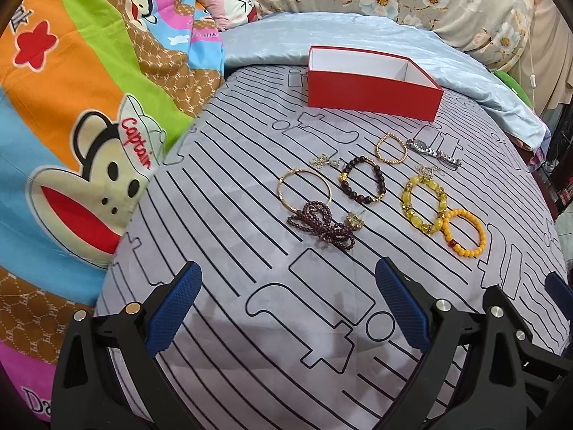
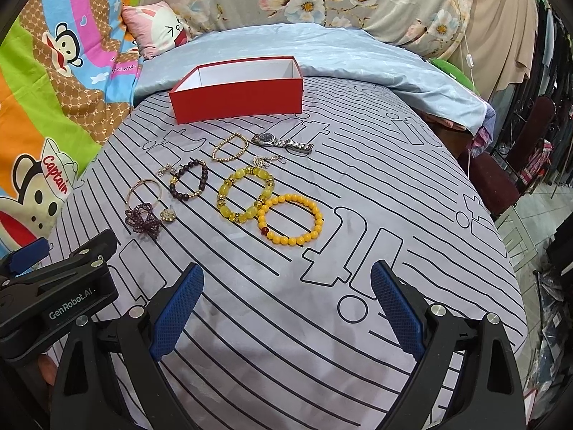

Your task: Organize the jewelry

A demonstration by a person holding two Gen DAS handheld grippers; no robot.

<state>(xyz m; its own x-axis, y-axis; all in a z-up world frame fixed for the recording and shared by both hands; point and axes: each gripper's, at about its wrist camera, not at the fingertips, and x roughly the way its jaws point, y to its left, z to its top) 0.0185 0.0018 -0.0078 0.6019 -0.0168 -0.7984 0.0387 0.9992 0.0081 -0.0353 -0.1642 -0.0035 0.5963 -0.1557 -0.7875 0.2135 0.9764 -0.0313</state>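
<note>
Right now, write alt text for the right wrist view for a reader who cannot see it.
Bracelets, small charms and a watch lie spread on a grey striped bedsheet, with an open, empty red box behind them. The open right claw hovers in the foreground holding nothing, nearest an orange bracelet. The left claw's black body shows at the left edge.

Left wrist view: looks forward and down along its own spread fingers (image 1: pixel 286 308) across the striped sheet (image 1: pixel 250 358), set low and near it; jewelry lies mid-frame, red box (image 1: pixel 372 93) beyond.

Right wrist view: same forward-down aim from just beside, to the right; its fingers (image 2: pixel 286 308) frame the bottom, left gripper body (image 2: pixel 57 286) at lower left.

Shared: sheet, box (image 2: pixel 236 96), all jewelry, blue quilt (image 1: pixel 358 32), floral cloth, cartoon blanket (image 2: pixel 43 107).
</note>
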